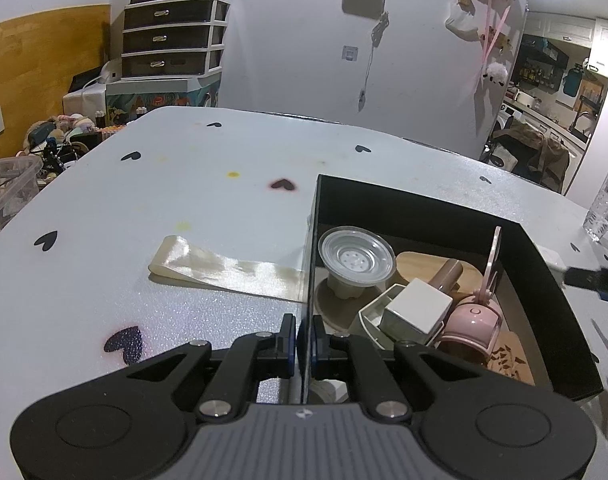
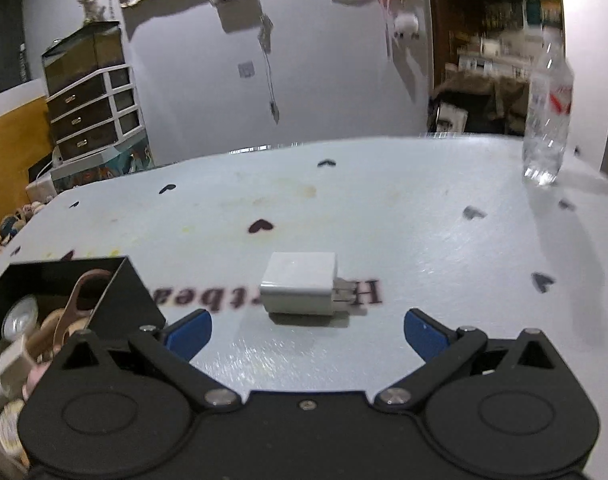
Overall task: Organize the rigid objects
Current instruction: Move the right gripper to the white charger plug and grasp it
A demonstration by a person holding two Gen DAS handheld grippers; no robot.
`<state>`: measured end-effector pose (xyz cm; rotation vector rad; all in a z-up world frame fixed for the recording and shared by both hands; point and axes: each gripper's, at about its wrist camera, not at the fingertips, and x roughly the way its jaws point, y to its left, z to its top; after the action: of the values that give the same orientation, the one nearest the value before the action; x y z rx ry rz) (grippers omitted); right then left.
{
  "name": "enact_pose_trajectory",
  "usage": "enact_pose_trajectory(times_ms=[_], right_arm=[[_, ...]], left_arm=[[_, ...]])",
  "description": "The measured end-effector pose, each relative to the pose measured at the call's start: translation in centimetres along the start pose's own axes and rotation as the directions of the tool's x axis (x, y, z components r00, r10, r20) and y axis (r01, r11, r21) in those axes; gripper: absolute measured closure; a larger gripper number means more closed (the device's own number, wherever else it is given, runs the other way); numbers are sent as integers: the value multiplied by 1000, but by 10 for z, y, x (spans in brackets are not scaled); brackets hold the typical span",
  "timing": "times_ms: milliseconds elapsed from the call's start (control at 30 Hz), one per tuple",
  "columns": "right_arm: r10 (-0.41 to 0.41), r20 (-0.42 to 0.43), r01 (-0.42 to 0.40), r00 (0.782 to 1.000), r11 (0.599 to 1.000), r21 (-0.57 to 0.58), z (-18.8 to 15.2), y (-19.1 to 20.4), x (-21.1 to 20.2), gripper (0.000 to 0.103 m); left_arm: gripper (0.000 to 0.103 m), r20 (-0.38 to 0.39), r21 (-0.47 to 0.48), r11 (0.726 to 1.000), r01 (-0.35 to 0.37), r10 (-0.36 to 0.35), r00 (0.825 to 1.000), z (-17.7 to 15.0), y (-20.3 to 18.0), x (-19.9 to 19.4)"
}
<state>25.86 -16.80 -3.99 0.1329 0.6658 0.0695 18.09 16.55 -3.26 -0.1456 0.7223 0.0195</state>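
Mostly the sorting looked done: the black box (image 1: 436,204) already held a metal strainer (image 1: 357,255), a white cube (image 1: 418,309), a pink mug (image 1: 474,326) and some wooden pieces, all heaped loosely together. What seemed left was a white charger (image 2: 300,289), lying on its side on the table (image 2: 384,220) just ahead of the right gripper (image 2: 308,334), prongs pointing away from the box. That gripper's blue fingers (image 2: 424,336) stood wide apart, with nothing between them. The left gripper (image 1: 303,350) was clamped narrowly on the box's near wall, apparently steadying it. A cream ribbon (image 1: 228,270) lay flat beside the box (soft, so probably no part of this job). The tabletop was pale, printed with dark hearts and stained in places; a clear plastic bottle (image 2: 548,120) stood near its far edge. Beyond were a drawer unit (image 1: 172,36), a white wall and a cluttered kitchen doorway.
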Motion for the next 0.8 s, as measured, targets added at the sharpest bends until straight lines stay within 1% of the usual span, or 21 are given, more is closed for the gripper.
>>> enact_pose_trajectory(times_ms=[67, 100, 167, 267, 333, 367, 400, 467, 533, 600, 633, 667, 800], right_arm=[[33, -20, -32, 999, 999, 30, 5, -2, 12, 0], [37, -26, -36, 999, 998, 44, 8, -2, 18, 0], [13, -36, -11, 999, 998, 55, 14, 2, 30, 0], [-63, -65, 68, 996, 995, 74, 23, 5, 47, 0], [-58, -83, 67, 995, 992, 110, 27, 3, 55, 1], [-60, -90, 71, 994, 989, 127, 28, 1, 58, 3], [-64, -96, 77, 993, 988, 138, 29, 1, 61, 10], [-62, -111, 77, 992, 987, 141, 31, 1, 66, 13], [-73, -108, 86, 991, 990, 116, 31, 3, 67, 19], [-86, -108, 96, 990, 992, 87, 31, 4, 67, 29], [-78, -107, 87, 991, 993, 80, 32, 3, 66, 31], [-59, -107, 67, 993, 995, 77, 32, 2, 65, 36], [-31, -121, 38, 992, 998, 53, 33, -3, 62, 36]], left_arm=[[96, 0, 0, 1000, 1, -1, 1000, 0, 0, 0], [96, 0, 0, 1000, 1, -1, 1000, 0, 0, 0], [96, 0, 0, 1000, 1, -1, 1000, 0, 0, 0], [96, 0, -1, 1000, 1, -1, 1000, 0, 0, 0], [96, 0, -1, 1000, 1, -1, 1000, 0, 0, 0], [96, 0, -1, 1000, 1, -1, 1000, 0, 0, 0], [96, 0, -1, 1000, 2, -2, 1000, 0, -1, 1], [96, -1, 0, 1000, 1, -1, 1000, 0, 0, 0], [96, 1, 1, 1000, 1, -1, 1000, 0, -1, 0], [96, 1, 1, 1000, 2, -2, 1000, -1, -1, 1], [96, 1, 1, 1000, 2, -2, 1000, -1, -1, 1], [96, 1, 2, 1000, 1, -1, 1000, -1, -1, 1], [96, 1, 1, 1000, 2, -2, 1000, -1, -1, 1]])
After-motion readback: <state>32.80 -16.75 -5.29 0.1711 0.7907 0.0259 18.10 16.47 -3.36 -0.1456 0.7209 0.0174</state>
